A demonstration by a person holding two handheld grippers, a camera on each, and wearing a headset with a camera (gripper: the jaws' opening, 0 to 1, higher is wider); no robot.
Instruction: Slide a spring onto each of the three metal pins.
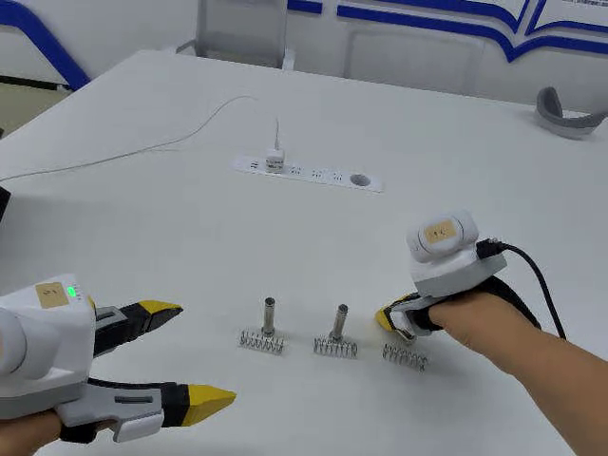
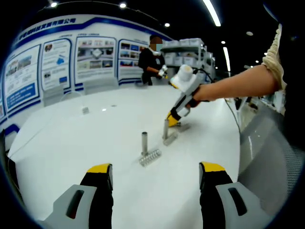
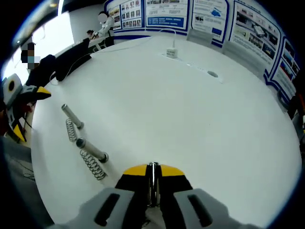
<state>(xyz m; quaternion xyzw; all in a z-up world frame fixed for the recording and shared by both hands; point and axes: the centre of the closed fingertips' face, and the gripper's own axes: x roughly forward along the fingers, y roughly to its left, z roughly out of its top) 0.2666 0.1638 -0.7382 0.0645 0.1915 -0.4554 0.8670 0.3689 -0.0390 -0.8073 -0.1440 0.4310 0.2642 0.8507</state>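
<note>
**Head view.** We look down on a white table [image 1: 190,209]. Two metal pins stand upright on it, the left pin [image 1: 269,314] and the middle pin [image 1: 339,322]. Three springs lie flat in a row on the near side of them. The left spring [image 1: 261,341] lies just before the foot of the left pin, and the middle spring [image 1: 335,348] just before the foot of the middle pin. The right spring [image 1: 405,357] lies just below the right gripper [image 1: 391,321]. None of the three springs is on a pin. The left gripper [image 1: 190,356] hovers at the lower left, well apart from the pins, with its yellow-tipped jaws spread wide and nothing between them. A power strip [image 1: 309,175] lies farther back on the table.

**Left gripper view.** We see the spread jaws framing the left pin [image 2: 144,142] and its spring [image 2: 150,157]. Beyond them, the right gripper [image 2: 173,117] reaches down to the table just beside the middle pin [image 2: 165,129].

**Right gripper view.** The jaws of the right gripper [image 3: 152,169] are pressed together on a slim metal shaft, which we take to be the third pin [image 3: 152,185]. It is pinched between the yellow tips. To the left we see the other two pins, each with its spring beside it.
</note>
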